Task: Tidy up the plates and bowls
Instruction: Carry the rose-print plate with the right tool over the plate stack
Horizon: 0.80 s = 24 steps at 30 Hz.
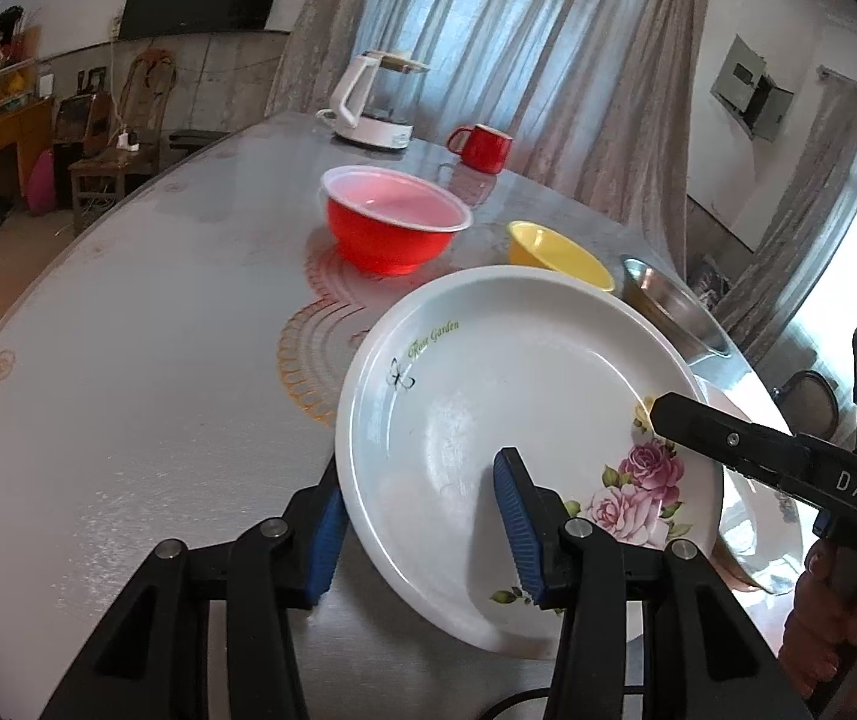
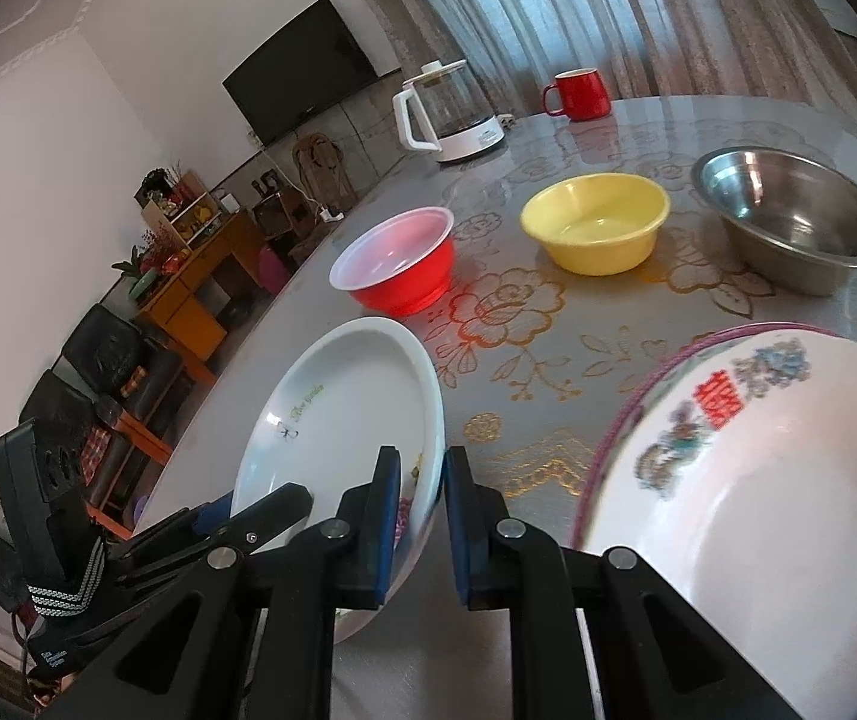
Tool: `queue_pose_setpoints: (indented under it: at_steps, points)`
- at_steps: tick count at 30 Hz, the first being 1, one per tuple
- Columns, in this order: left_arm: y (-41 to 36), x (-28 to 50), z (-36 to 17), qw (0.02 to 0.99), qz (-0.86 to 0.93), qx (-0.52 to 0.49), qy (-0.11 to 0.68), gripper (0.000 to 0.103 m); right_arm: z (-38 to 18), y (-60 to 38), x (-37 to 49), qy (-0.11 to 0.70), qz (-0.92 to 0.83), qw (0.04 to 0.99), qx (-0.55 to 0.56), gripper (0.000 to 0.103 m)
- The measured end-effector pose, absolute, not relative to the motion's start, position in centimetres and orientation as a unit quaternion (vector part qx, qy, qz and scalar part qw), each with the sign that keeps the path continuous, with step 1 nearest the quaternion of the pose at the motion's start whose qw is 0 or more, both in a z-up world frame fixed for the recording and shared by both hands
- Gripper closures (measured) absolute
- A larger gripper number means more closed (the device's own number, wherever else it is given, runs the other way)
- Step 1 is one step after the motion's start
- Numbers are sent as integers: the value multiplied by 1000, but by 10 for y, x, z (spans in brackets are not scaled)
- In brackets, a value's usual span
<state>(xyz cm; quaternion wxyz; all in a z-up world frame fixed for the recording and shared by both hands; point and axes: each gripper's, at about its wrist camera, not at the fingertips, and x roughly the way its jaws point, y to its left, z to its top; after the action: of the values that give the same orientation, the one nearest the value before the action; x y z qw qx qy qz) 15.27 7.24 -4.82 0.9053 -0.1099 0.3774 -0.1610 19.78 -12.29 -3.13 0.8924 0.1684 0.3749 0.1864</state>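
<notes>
A white plate with pink roses point(image 1: 488, 396) point(image 2: 338, 414) hangs tilted above the table, held from two sides. My left gripper point(image 1: 422, 480) is shut on its near rim, one blue pad inside the dish and the other against the outside. My right gripper point(image 2: 423, 462) is shut on the plate's right rim; one of its fingers point(image 1: 722, 435) reaches over that edge in the left wrist view. A white bowl with a purple rim and red pattern point(image 2: 740, 480) point(image 1: 758, 546) lies just right of the plate.
Further back on the round table point(image 1: 128, 390) stand a red bowl point(image 1: 395, 222) point(image 2: 398, 264), a yellow bowl point(image 1: 554, 252) point(image 2: 596, 228) and a steel bowl point(image 1: 674, 312) point(image 2: 794, 222). A white kettle point(image 1: 368, 102) and a red mug point(image 1: 482, 147) stand at the far edge.
</notes>
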Motion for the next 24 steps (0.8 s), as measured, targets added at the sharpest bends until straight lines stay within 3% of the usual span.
queue_pose_setpoints:
  at_steps: [24]
  points:
    - [-31, 141, -6, 905, -248, -49, 342, 56, -6, -219, 139, 338, 115, 904, 234, 89]
